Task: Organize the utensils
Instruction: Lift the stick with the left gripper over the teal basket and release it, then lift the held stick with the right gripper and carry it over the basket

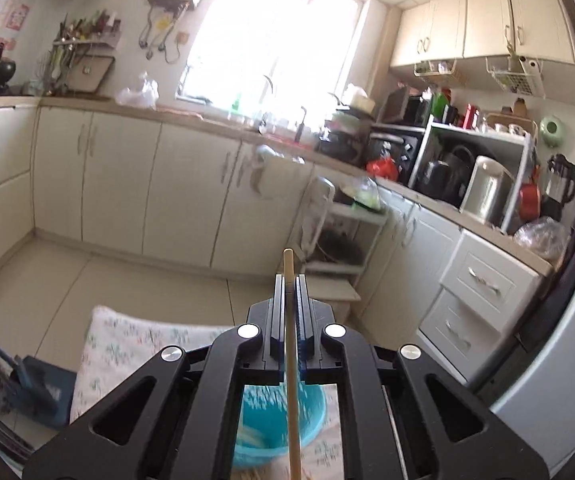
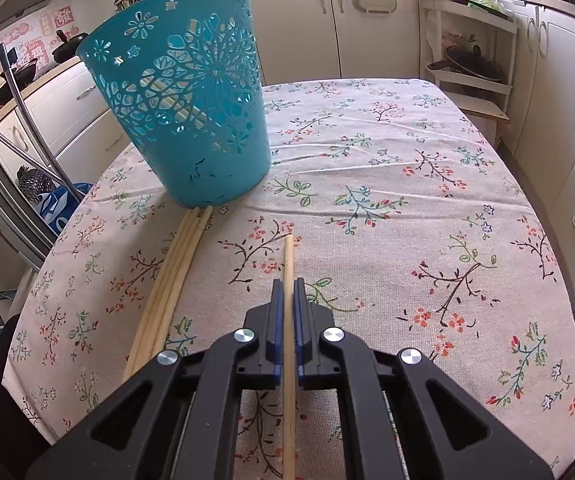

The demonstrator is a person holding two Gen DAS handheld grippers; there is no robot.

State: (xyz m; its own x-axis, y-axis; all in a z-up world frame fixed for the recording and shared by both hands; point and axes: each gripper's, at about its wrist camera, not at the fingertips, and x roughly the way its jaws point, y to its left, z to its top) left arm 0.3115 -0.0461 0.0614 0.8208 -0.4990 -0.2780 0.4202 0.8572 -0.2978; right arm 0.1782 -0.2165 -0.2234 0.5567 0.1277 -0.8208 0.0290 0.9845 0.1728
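My right tool point(image 2: 286, 282) clamped on chopstick point(image 2: 288, 320), near edge of counter point(image 2: 407, 184). Loose chopsticks point(image 2: 175, 272) left beside, unsorted. Basket point(image 2: 183, 104) far-left corner, several sticks inside. My left tool point(image 1: 290, 278) gripping another chopstick point(image 1: 289, 320) above basket point(image 1: 307, 412), undropped.

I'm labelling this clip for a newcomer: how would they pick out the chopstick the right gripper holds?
On the floral tablecloth stands a teal cut-out plastic basket, with a bundle of pale wooden chopsticks lying loose at its base. Right of that bundle, one pale wooden chopstick is the only one clamped between black-and-blue fingers.
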